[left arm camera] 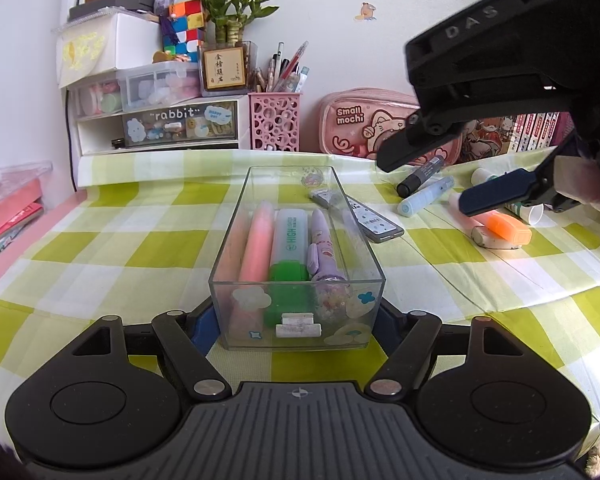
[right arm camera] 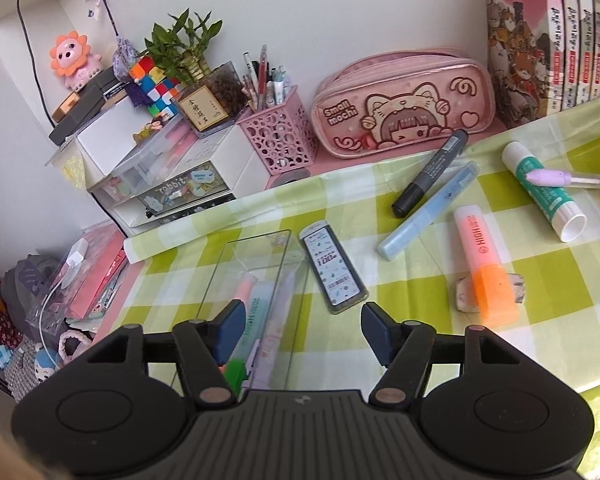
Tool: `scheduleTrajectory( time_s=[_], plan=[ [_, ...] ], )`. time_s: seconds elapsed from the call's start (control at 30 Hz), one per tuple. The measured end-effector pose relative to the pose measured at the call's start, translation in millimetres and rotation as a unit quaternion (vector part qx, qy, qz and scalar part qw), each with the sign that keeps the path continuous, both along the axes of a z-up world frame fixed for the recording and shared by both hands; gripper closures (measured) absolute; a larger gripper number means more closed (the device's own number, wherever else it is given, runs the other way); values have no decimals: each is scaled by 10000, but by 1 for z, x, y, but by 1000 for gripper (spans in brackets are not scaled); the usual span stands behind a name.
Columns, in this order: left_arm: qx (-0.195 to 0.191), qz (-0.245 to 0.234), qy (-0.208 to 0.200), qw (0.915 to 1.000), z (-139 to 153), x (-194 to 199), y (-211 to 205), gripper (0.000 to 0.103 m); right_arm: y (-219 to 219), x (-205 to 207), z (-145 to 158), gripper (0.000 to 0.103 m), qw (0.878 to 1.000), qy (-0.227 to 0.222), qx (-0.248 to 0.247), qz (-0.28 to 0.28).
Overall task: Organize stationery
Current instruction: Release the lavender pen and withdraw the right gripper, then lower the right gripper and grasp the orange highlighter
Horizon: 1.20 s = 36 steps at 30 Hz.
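A clear plastic box [left arm camera: 296, 322] stands on the checked tablecloth and holds a pink highlighter [left arm camera: 256, 236], a green highlighter [left arm camera: 290, 248] and a purple pen [left arm camera: 324, 250]. My left gripper [left arm camera: 296, 320] is shut on the box's near end, one finger on each side wall. My right gripper [right arm camera: 302, 334] is open and empty, above the box's [right arm camera: 256, 256] right side; it also shows in the left wrist view [left arm camera: 432, 184]. Loose on the cloth lie a grey lead case [right arm camera: 334, 270], a black marker [right arm camera: 428, 174], a blue pen [right arm camera: 428, 212], an orange highlighter [right arm camera: 486, 268], an eraser [right arm camera: 466, 296] and a glue stick [right arm camera: 544, 190].
A pink pencil case [right arm camera: 404, 104], a pink pen holder [right arm camera: 278, 136] and a white drawer unit [left arm camera: 160, 124] stand along the back wall. Books [right arm camera: 548, 36] stand at the back right. A small purple pen [right arm camera: 572, 180] lies across the glue stick.
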<state>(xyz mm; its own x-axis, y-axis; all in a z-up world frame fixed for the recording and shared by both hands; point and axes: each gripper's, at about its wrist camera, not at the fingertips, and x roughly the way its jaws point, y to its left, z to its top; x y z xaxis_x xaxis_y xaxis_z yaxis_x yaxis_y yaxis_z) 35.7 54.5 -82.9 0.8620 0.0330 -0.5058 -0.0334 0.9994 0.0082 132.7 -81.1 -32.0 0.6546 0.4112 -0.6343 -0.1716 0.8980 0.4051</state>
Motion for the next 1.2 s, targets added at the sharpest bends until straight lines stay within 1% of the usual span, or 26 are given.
scheduleTrajectory(
  time_s=[0.27,0.4,0.47,0.57,0.6,0.67,0.73,0.77,0.87,1.0,1.1,1.2],
  plan=[
    [18,-13,-1,10000,0,1,1,30,-59,0,-1,28,9963,23,239,-829],
    [11,-16,-1,10000,-1,1,1,29,-81,0,-4,27,9921,52,161,-1245],
    [13,-15,-2,10000,-1,1,1,29,-85,2,-8,27,9907,97,117,-1353],
    [12,-16,-2,10000,-1,1,1,29,-86,5,-13,27,9906,107,55,-1363],
    [13,-16,-4,10000,-1,1,1,29,-83,7,-14,27,9916,39,26,-1292],
    [23,-15,-14,10000,-1,1,1,29,-77,11,-16,27,9933,-187,-41,-1136],
    [20,-18,-14,10000,-1,1,1,29,-68,17,-18,27,9936,-465,-214,-1002],
    [17,-19,-14,10000,-2,1,1,29,-66,20,-21,28,9932,-519,-317,-992],
    [25,-16,-18,10000,-2,1,0,29,-64,26,-32,35,9910,-458,-581,-1114],
    [20,-19,-21,10000,-2,2,0,29,-72,30,-45,40,9910,-279,-546,-1193],
    [19,-23,-20,10000,-2,2,0,29,-72,30,-47,43,9901,-344,-621,-1214],
    [21,-22,-20,10000,-2,2,0,29,-66,29,-46,46,9886,-442,-801,-1193]
  ],
)
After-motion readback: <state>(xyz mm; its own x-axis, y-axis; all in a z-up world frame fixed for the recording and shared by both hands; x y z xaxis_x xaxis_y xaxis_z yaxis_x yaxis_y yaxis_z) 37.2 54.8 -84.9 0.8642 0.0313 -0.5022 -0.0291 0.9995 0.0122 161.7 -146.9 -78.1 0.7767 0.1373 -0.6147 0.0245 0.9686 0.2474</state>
